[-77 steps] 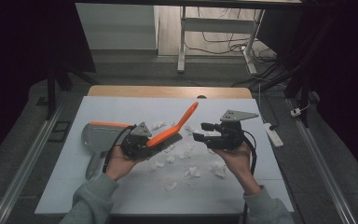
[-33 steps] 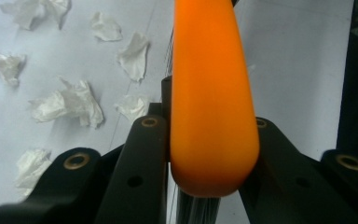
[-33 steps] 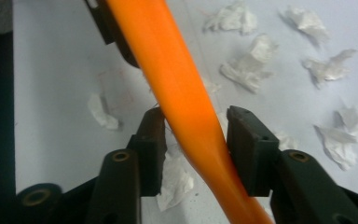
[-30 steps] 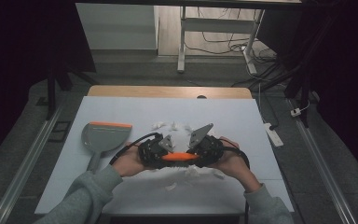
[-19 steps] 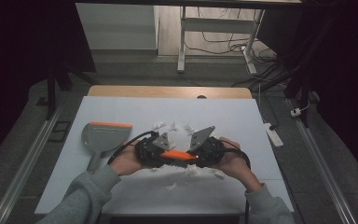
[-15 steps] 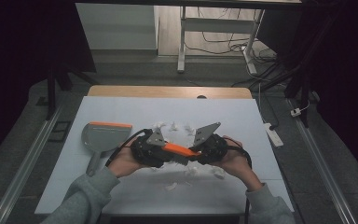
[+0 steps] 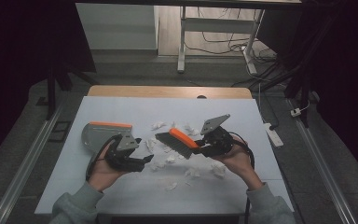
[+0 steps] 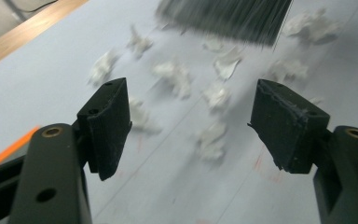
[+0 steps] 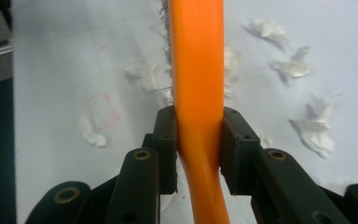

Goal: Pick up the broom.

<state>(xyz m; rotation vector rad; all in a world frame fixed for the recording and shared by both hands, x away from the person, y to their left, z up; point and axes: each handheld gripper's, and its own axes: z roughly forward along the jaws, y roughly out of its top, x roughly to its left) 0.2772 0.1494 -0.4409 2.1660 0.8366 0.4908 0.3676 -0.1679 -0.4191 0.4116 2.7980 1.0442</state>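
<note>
**Brush passed to the right tongs, left tongs spread over the scraps**

From the high view, the right tongs (image 7: pixel 200 145) hold an orange-backed brush (image 7: pixel 179 141) tilted above the middle of the white counter (image 7: pixel 270 163), its dark bristles facing down toward the scattered paper scraps (image 7: pixel 192 172). The right gripper view adds what that angle hides: both black pads are pressed flat against the sides of the orange handle (image 9: pixel 198 70), which runs straight up between them, with scraps (image 9: pixel 314 130) lying on the counter on both sides below.

The left tongs (image 7: pixel 142 161) sit just left of the brush, apart from it, above the counter's left half. In the left gripper view they (image 8: pixel 191 126) stand spread wide, having just been opening, with nothing between the pads; past them lie more scraps (image 8: pixel 177 77), and the brush bristles (image 8: pixel 228 16) appear blurred at the top edge.

The high view alone takes in the grey dustpan (image 7: pixel 100 135) with its orange lip, resting on the counter just behind the left hand (image 7: pixel 103 167).
</note>
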